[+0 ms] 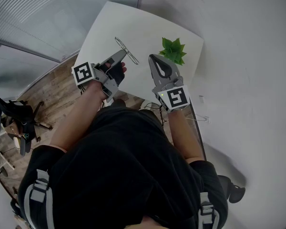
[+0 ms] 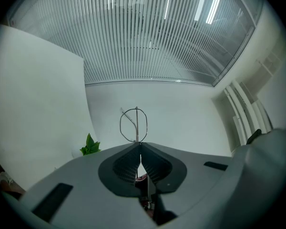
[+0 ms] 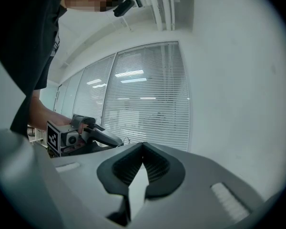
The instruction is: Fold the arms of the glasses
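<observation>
Thin wire-framed glasses (image 1: 126,49) are over the middle of the white table (image 1: 109,23). In the left gripper view one round lens rim and a straight arm wire (image 2: 137,123) stand just ahead of my left gripper (image 2: 139,145). Its jaws are shut, and the arm wire runs down into the seam between the tips. From the head view the left gripper (image 1: 124,52) reaches the glasses from the near left. My right gripper (image 1: 152,57) hovers to the right of the glasses, apart from them. Its jaws (image 3: 143,144) are shut with nothing between them, and the left gripper (image 3: 115,141) shows at its left.
A small green plant (image 1: 173,50) stands on the table just beyond the right gripper, and it also shows low in the left gripper view as the plant (image 2: 89,146). The table's near edge is under both hands. A dark chair (image 1: 14,113) stands on the wooden floor at the left.
</observation>
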`<state>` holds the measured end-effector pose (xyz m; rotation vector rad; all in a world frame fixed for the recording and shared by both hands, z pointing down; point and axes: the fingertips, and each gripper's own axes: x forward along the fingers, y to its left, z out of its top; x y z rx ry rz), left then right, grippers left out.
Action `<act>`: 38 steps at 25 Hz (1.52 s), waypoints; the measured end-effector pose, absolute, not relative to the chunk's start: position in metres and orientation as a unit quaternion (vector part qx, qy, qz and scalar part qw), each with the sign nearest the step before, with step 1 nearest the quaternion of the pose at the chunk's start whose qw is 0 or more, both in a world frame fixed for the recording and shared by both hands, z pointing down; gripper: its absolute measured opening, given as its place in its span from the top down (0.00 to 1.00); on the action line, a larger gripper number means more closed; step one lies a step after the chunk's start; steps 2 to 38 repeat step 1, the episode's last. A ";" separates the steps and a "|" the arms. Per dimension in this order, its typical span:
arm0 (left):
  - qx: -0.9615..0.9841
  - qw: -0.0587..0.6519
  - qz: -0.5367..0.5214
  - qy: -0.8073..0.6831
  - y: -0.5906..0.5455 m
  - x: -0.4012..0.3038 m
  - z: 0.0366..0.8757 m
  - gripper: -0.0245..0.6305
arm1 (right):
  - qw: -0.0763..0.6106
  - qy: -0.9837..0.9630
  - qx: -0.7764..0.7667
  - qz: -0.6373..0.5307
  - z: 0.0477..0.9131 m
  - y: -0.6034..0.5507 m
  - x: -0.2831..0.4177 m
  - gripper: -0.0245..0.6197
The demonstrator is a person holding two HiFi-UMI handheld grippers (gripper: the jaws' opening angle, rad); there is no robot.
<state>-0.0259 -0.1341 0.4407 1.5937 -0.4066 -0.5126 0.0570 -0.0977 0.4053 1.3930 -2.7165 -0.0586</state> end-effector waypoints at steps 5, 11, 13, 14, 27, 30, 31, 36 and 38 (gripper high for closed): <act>0.702 0.651 -0.226 -0.179 -0.134 -0.026 0.441 0.94 | 0.047 -0.889 0.454 -0.022 0.405 -0.097 0.057 0.94; 0.702 0.651 -0.226 -0.179 -0.134 -0.026 0.441 0.94 | 0.047 -0.889 0.454 -0.022 0.405 -0.097 0.057 0.94; 0.702 0.651 -0.226 -0.179 -0.134 -0.026 0.441 0.94 | 0.047 -0.889 0.454 -0.022 0.405 -0.097 0.057 0.94; 0.702 0.651 -0.226 -0.179 -0.134 -0.026 0.441 0.94 | 0.047 -0.889 0.454 -0.022 0.405 -0.097 0.057 0.94; 0.702 0.651 -0.226 -0.179 -0.134 -0.026 0.441 0.94 | 0.047 -0.889 0.454 -0.022 0.405 -0.097 0.057 0.94; 0.702 0.651 -0.226 -0.179 -0.134 -0.026 0.441 0.94 | 0.047 -0.889 0.454 -0.022 0.405 -0.097 0.057 0.94; 0.702 0.651 -0.226 -0.179 -0.134 -0.026 0.441 0.94 | 0.047 -0.889 0.454 -0.022 0.405 -0.097 0.057 0.94; 0.702 0.651 -0.226 -0.179 -0.134 -0.026 0.441 0.94 | 0.047 -0.889 0.454 -0.022 0.405 -0.097 0.057 0.94; 0.702 0.651 -0.226 -0.179 -0.134 -0.026 0.441 0.94 | 0.047 -0.889 0.454 -0.022 0.405 -0.097 0.057 0.94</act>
